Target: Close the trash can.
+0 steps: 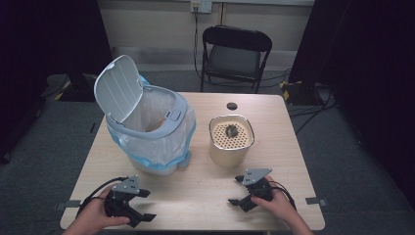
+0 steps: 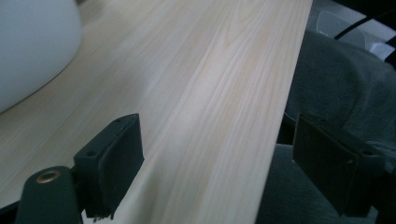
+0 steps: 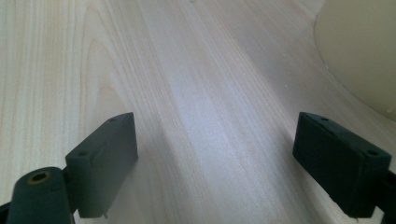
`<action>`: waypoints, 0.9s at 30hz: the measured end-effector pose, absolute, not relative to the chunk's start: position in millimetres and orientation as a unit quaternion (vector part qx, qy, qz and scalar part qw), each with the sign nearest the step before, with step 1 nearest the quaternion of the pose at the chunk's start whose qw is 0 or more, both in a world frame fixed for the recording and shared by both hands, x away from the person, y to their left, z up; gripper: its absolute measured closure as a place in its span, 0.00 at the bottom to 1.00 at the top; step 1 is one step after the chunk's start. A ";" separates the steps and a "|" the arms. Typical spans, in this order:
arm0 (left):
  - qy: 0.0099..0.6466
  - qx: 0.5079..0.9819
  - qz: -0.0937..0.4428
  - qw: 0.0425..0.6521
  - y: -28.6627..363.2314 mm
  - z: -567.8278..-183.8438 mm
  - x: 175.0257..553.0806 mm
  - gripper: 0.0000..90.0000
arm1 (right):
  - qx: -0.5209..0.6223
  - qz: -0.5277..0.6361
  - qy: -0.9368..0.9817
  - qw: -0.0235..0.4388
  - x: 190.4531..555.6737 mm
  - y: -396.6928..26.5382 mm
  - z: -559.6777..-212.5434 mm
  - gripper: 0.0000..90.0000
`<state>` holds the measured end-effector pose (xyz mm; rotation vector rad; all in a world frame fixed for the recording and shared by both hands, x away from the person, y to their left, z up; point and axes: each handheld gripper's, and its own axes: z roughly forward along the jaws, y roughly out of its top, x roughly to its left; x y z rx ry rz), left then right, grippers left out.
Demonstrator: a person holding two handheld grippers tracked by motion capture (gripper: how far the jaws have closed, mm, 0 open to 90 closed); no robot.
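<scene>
While gaping: left hand-held gripper [image 1: 143, 204] | smooth pale woodgrain table [image 1: 205, 196]

Worktop [image 1: 205, 186] before me, bin [image 1: 151, 129] on its left half with lid [image 1: 117, 88] raised, canister [image 1: 231, 139] just right of it, chair [image 1: 235, 56] behind the worktop, my left gripper [image 1: 139, 205] and right gripper [image 1: 240, 191] at the near edge.

You're seeing the bin [image 2: 28, 46] getting cropped at ten o'clock, blurring; the pot [image 3: 364, 51] is getting cropped at two o'clock.
</scene>
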<state>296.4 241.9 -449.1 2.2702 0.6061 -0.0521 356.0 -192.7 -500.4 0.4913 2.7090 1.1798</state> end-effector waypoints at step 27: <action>0.329 0.857 0.028 0.395 335.7 -358.8 293.9 0.30 | 0.166 0.393 0.902 0.074 355.6 -192.7 -500.5 0.14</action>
